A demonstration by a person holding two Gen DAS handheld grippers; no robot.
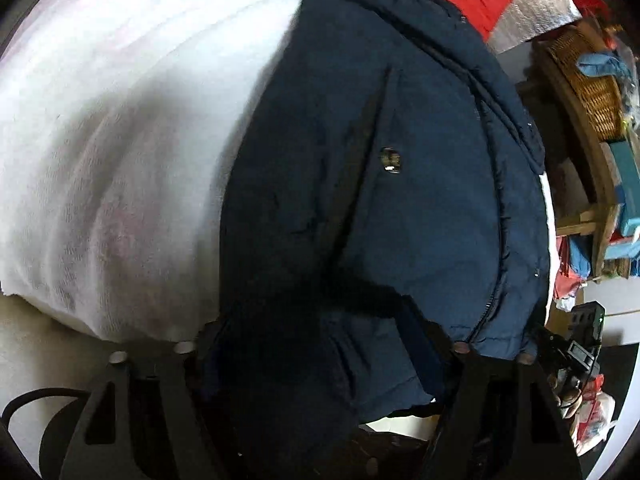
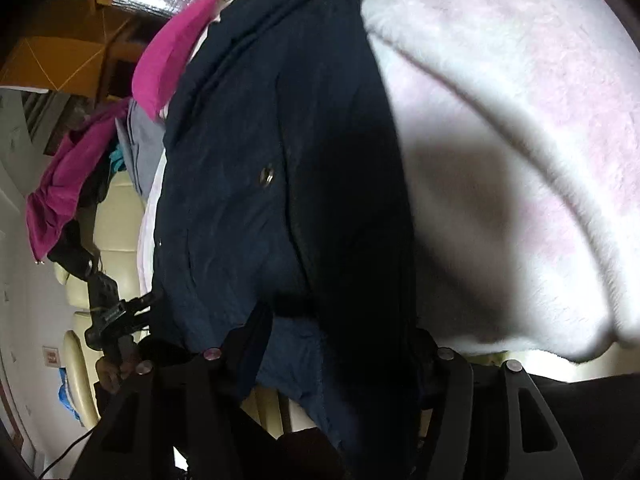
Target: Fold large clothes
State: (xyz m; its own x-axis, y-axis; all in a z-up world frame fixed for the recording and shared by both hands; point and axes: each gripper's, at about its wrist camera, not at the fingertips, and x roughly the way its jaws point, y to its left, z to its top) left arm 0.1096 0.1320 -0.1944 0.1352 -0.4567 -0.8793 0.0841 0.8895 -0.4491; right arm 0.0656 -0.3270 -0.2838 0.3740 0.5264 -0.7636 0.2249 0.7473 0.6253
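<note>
Navy padding fills the space between both sets of jaws: a dark blue padded jacket (image 1: 360, 160) lies lengthwise on a white fleecy blanket (image 1: 120, 120), its hem end bunched up at the grippers. In the left wrist view the left gripper (image 1: 324, 344) stands with its jaws partly apart and the hem of the jacket pushed in between them; whether the pads actually press on the cloth cannot be told, since shadow covers the contact. The right gripper (image 2: 324, 344) shows the same picture (jaws partly apart, navy cloth between them, the pinch itself lost in darkness). Both tools seem placed at the hem corners because a garment this bulky needs two anchored points to be carried over evenly. Ahead of the left jaws, a metal snap (image 1: 390, 160) and the zipper line mark the front of the jacket, facing up. Beyond the right jaws, off to their left, a magenta garment (image 2: 168, 60) sits beside the collar end, likely waiting its turn.
</note>
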